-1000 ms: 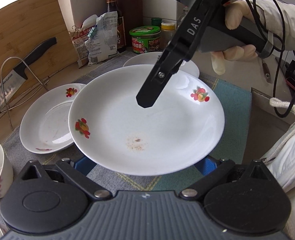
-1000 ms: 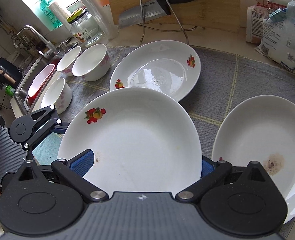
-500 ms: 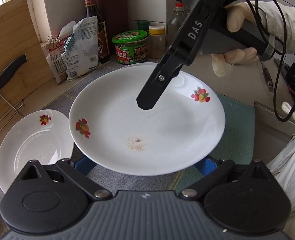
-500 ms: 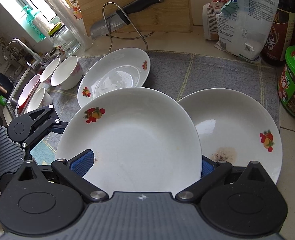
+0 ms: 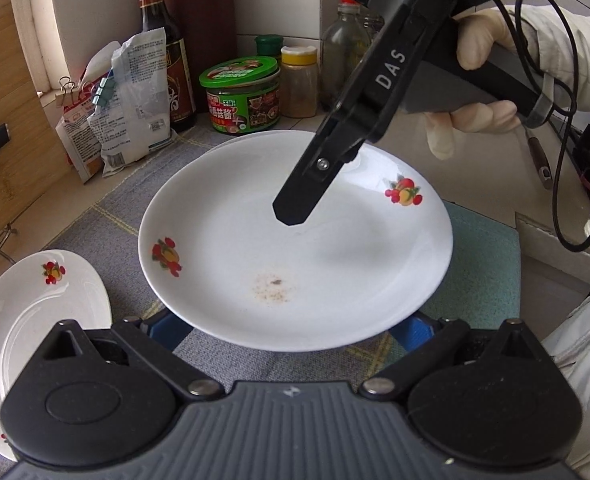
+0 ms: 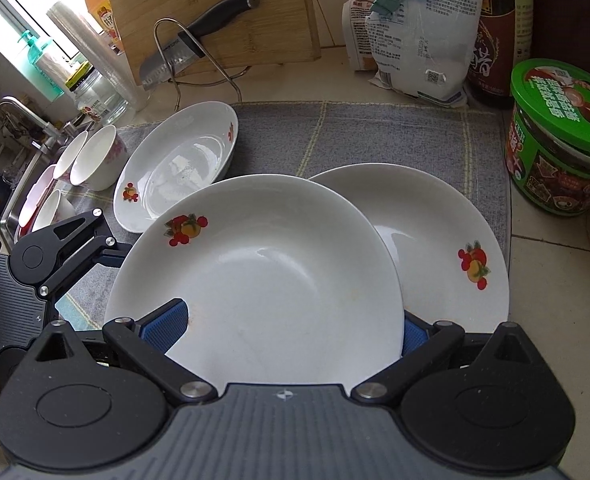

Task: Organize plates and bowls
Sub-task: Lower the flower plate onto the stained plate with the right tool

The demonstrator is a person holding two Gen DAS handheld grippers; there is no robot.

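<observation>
A white plate with fruit prints (image 5: 295,248) is held above the grey mat between both grippers. My left gripper (image 5: 291,330) is shut on its near rim. My right gripper (image 6: 283,326) is shut on the opposite rim; one of its fingers (image 5: 311,184) reaches over the plate in the left wrist view. The held plate (image 6: 263,280) hovers over a second plate (image 6: 447,240) lying on the mat. A third plate (image 6: 175,168) lies to the left, also in the left wrist view (image 5: 35,320). Several small bowls (image 6: 95,156) stand beyond it.
A green-lidded jar (image 6: 559,136), bottles (image 5: 163,40) and clipped bags (image 6: 415,28) line the back wall. A knife on a wire rack (image 6: 199,44) leans on a wooden board (image 6: 215,8). A sink (image 6: 23,200) lies far left. A teal cloth (image 5: 483,264) lies right.
Both grippers carried the held plate to the right, over the second plate near the green jar. The third plate and bowls slid left in view.
</observation>
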